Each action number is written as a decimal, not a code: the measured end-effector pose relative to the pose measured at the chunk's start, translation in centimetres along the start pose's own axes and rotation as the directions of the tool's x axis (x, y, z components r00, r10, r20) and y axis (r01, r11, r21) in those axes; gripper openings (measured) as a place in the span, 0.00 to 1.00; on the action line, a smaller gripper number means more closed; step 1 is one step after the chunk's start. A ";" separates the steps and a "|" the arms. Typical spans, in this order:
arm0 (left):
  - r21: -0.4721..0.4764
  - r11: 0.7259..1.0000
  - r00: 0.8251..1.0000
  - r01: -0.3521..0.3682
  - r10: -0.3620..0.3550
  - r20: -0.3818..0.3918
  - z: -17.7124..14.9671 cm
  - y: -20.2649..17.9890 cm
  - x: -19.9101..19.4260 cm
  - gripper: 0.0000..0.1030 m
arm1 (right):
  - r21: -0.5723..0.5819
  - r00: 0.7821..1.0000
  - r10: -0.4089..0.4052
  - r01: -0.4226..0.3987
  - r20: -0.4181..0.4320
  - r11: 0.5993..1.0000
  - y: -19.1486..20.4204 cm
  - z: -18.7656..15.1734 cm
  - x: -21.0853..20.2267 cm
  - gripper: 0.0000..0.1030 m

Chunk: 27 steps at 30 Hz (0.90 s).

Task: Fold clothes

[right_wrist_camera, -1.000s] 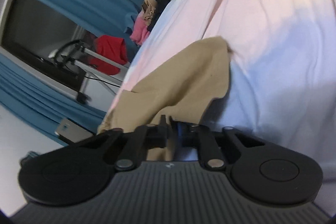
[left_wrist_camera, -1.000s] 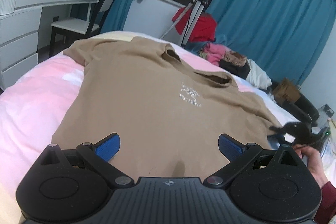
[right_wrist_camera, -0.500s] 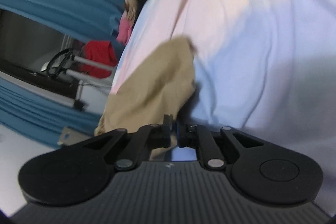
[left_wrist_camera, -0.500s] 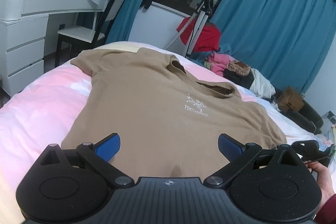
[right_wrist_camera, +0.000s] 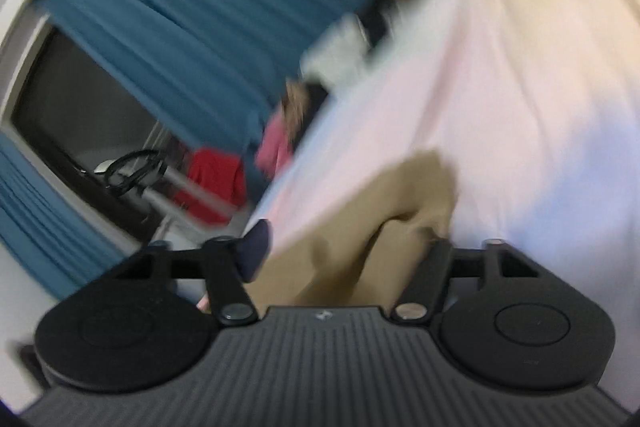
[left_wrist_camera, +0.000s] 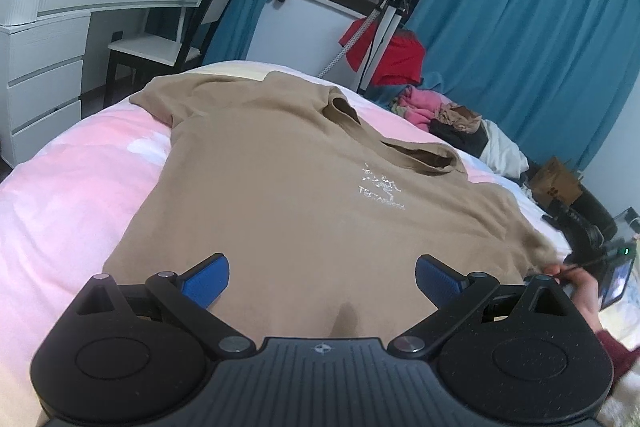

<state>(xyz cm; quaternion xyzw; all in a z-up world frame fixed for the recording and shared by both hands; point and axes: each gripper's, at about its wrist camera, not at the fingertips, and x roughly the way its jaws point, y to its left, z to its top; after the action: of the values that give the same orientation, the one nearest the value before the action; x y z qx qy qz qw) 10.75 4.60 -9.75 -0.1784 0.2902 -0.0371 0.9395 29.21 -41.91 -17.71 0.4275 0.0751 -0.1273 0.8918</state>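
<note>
as the right gripper opens off the tan t-shirt sleeve, the left gripper, spread wide and empty, should wait for the cloth to settle flat.

tan t-shirt, white print, illegible lettering

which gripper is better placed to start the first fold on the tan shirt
Probably the left. The left gripper hovers open over the tan shirt near its hem. The right gripper sits at the shirt's edge, jaws opening with a bunched fold between them, and would need to regrasp.
</note>
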 end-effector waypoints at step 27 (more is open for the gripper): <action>-0.010 0.980 0.975 -0.197 0.197 0.099 6.4 6.9 -4.4 0.96 | -0.829 0.997 0.010 -0.072 -0.080 0.555 26.1 -18.3 -1.5 0.07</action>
<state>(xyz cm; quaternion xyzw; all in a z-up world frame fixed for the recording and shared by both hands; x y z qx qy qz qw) 10.47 13.77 -4.95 -0.1503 0.2592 0.0652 0.9518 34.89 -11.65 -9.34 -0.0375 0.1457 -0.0422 0.9877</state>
